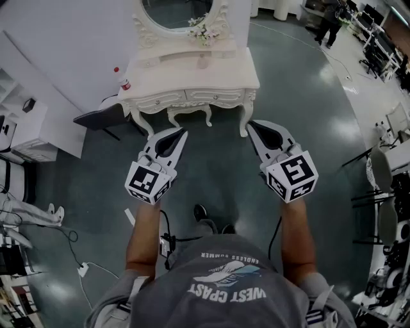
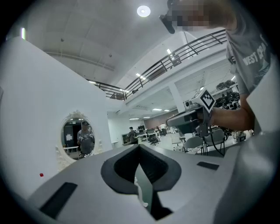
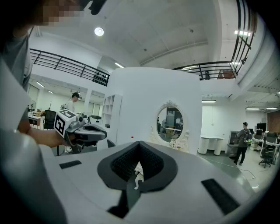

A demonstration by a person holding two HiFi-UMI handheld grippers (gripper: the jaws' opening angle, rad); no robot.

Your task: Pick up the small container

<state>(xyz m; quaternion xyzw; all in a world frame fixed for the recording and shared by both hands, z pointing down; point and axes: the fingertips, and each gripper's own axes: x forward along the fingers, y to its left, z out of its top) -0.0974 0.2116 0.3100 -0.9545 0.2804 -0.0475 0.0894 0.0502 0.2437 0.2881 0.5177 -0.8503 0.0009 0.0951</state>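
A small white container with a red cap (image 1: 125, 84) stands on the front left corner of a white dressing table (image 1: 221, 78). I cannot make it out clearly in either gripper view. My left gripper (image 1: 182, 132) hangs in the air in front of the table, jaws shut and empty, well short of the container. My right gripper (image 1: 252, 124) is level with it on the right, near the table's right leg, also shut on nothing. In the left gripper view the jaws of the left gripper (image 2: 139, 147) meet at the tip. The right gripper (image 3: 140, 144) is closed the same way.
An oval mirror (image 1: 176, 13) and a flower bunch (image 1: 204, 32) sit at the table's back. A dark flat object (image 1: 96, 118) lies left of the table and white shelves (image 1: 22, 125) stand further left. Cables (image 1: 73, 256) run over the floor. Chairs (image 1: 384, 192) stand at the right, and a person (image 1: 330, 22) is far off.
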